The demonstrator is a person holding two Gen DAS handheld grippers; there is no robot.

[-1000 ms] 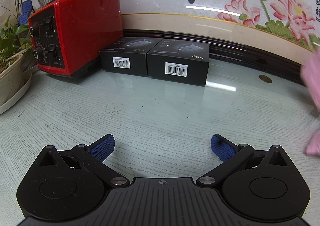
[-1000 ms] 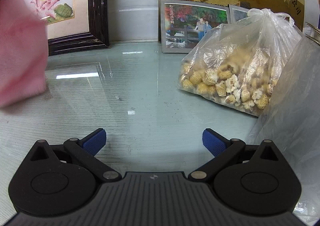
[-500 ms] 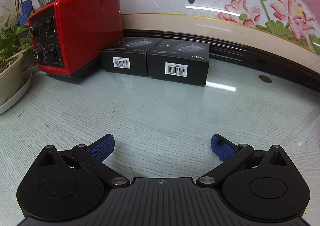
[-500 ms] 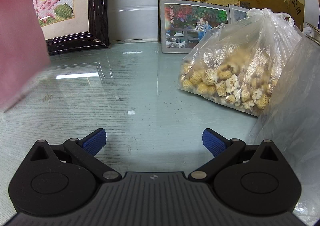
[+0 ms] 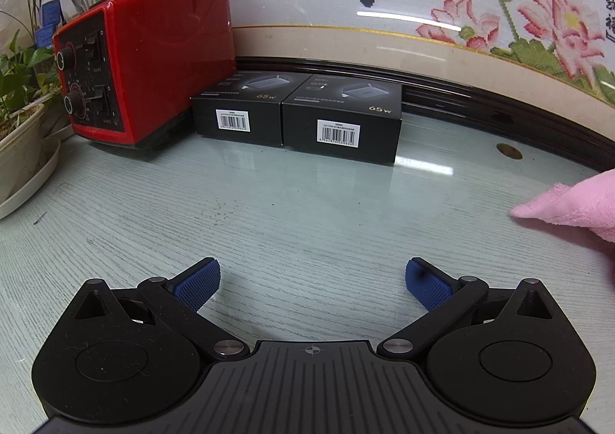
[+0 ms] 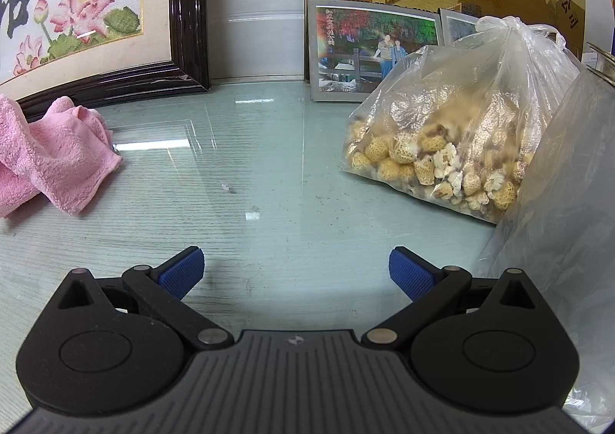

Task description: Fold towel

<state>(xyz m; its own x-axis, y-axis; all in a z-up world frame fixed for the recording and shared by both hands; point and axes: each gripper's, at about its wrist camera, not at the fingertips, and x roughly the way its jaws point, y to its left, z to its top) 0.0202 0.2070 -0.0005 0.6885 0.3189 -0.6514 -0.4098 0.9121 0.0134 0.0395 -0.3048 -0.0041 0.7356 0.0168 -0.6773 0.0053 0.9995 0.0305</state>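
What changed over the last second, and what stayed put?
The pink towel, blurred and airborne earlier, has dropped and now lies crumpled on the table. Both the left gripper and right gripper stayed open and empty. The black boxes and plastic bag are unmoved.

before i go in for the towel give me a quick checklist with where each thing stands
1. Left gripper open and empty: ok.
2. Right gripper open and empty: ok.
3. Pink towel down on the glass table: ok.
4. Towel spread flat for folding: not ok, it lies crumpled in a heap.
5. A corner to grab: ok, one corner points out toward the left gripper.
6. Room to spread it out: cannot tell, the black boxes and the bag of dried goods stand on either side, and no view shows the whole towel.
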